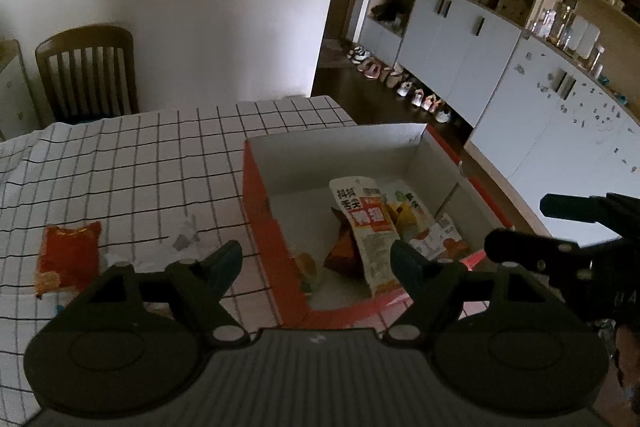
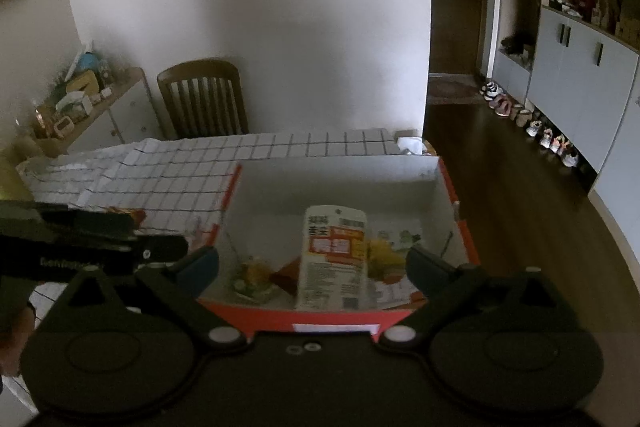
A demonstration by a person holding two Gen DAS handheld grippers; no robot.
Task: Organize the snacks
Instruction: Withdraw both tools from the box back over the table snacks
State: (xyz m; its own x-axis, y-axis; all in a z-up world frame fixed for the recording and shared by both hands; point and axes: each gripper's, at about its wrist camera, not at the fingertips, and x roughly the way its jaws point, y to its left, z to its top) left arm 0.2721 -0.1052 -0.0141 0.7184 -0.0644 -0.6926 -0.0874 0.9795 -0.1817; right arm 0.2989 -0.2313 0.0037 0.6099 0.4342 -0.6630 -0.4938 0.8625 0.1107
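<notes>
Box | holds several packets | one red packet left on the cloth, left of the box, long axis running away from you | your left gripper, gaping and empty, is nearer | right gripper gapes empty over the box

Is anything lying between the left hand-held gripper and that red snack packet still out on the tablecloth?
Nothing visible blocks it. The red packet lies flat on the checked cloth, left of the box. The left hand-held gripper is open and empty, with only bare cloth between it and the packet.
</notes>
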